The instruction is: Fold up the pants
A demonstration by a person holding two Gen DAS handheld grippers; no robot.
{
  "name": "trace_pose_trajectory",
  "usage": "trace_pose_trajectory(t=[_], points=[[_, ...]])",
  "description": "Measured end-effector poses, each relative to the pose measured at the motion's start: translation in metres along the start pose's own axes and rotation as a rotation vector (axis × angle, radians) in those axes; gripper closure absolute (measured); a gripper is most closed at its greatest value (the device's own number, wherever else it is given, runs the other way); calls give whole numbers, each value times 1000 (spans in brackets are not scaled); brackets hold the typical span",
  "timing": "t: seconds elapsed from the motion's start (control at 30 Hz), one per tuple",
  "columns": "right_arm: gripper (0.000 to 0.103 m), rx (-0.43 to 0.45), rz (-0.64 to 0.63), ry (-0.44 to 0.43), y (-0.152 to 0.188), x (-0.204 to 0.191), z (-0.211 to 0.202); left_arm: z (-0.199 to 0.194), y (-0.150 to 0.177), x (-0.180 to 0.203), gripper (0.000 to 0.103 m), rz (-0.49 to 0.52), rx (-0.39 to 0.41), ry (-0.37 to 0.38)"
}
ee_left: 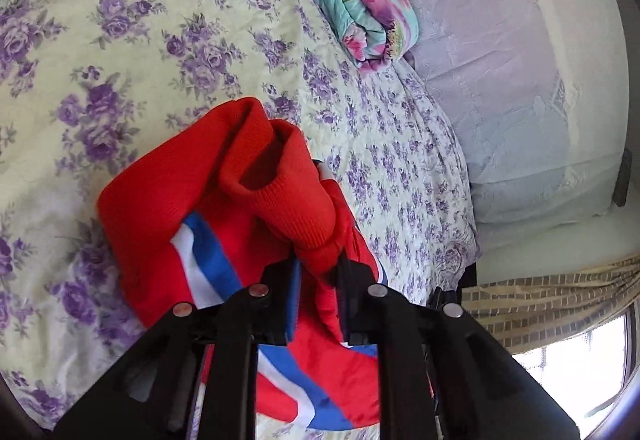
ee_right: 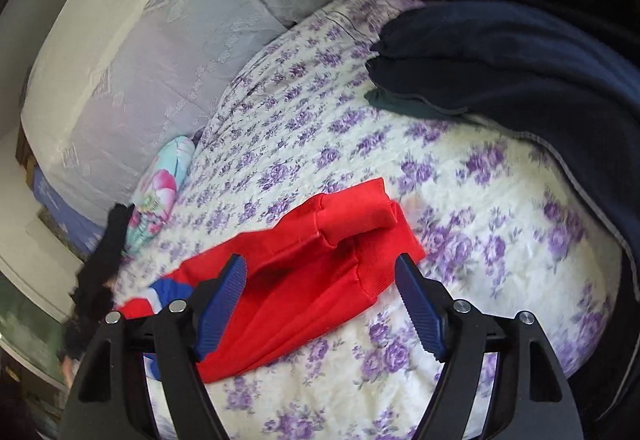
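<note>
Red pants with a white-and-blue side stripe lie bunched on a bed whose cream bedspread is printed with purple roses. Seen from the left wrist, the left gripper has its two fingers drawn close together on a fold of red ribbed fabric at one cuff, the cloth pinched tight between the blue pads; the cuff rises in a hump just ahead of the fingertips while the rest of the garment spreads out below and to the left of the gripper. From the right wrist, the right gripper stands wide apart, its blue ridged pads on either side of the red cloth without pressing it; the two ribbed cuffs lie between and just beyond the fingertips, resting flat on the bedspread. A rolled turquoise quilt with pink flowers sits near the head of the bed, beside a pale lace-covered pillow against the wall. A dark navy garment lies across the far corner of the bed in the right wrist view, well apart from the pants. A checked curtain hangs by a bright window at the lower right of the left wrist view.
</note>
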State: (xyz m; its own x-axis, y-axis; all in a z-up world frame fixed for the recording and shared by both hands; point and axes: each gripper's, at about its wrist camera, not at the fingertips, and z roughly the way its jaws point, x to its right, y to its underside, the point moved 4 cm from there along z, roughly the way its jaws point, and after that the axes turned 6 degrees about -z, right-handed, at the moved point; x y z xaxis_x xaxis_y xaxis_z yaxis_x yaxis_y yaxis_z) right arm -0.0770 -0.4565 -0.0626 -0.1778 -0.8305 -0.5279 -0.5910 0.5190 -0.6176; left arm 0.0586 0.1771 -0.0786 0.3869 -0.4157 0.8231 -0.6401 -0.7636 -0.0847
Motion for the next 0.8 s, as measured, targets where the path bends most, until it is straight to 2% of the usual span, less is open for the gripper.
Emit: trace_pose_trajectory(t=[0.17, 0.23, 0.27, 0.33, 0.37, 0.47, 0.57, 0.63, 0.73, 0.8], points=[[27, -77, 165, -126, 5, 14, 16, -9, 3, -10, 89, 9, -11, 6], [37, -111, 221, -177, 13, 15, 24, -9, 2, -11, 89, 15, -13, -1], [39, -123, 241, -204, 17, 14, 30, -9, 2, -12, 89, 13, -16, -1], [40, -148, 240, -191, 22, 12, 42, -8, 1, -14, 89, 19, -20, -5], [45, -145, 246, -167, 24, 14, 45, -7, 1, -14, 89, 22, -21, -5], [50, -152, 273, -179, 24, 20, 56, -7, -1, -10, 89, 38, -26, -2], [60, -143, 302, -179, 17, 26, 67, -6, -7, -6, 89, 33, -42, 13], [86, -142, 296, -172, 12, 28, 73, -7, -13, 0, 89, 35, -49, 20], [89, -132, 285, -161, -3, 29, 76, -11, -23, 12, 89, 55, -54, 17], [90, -96, 238, -185, -24, 15, 64, -19, -28, 21, 89, 64, -50, 20]])
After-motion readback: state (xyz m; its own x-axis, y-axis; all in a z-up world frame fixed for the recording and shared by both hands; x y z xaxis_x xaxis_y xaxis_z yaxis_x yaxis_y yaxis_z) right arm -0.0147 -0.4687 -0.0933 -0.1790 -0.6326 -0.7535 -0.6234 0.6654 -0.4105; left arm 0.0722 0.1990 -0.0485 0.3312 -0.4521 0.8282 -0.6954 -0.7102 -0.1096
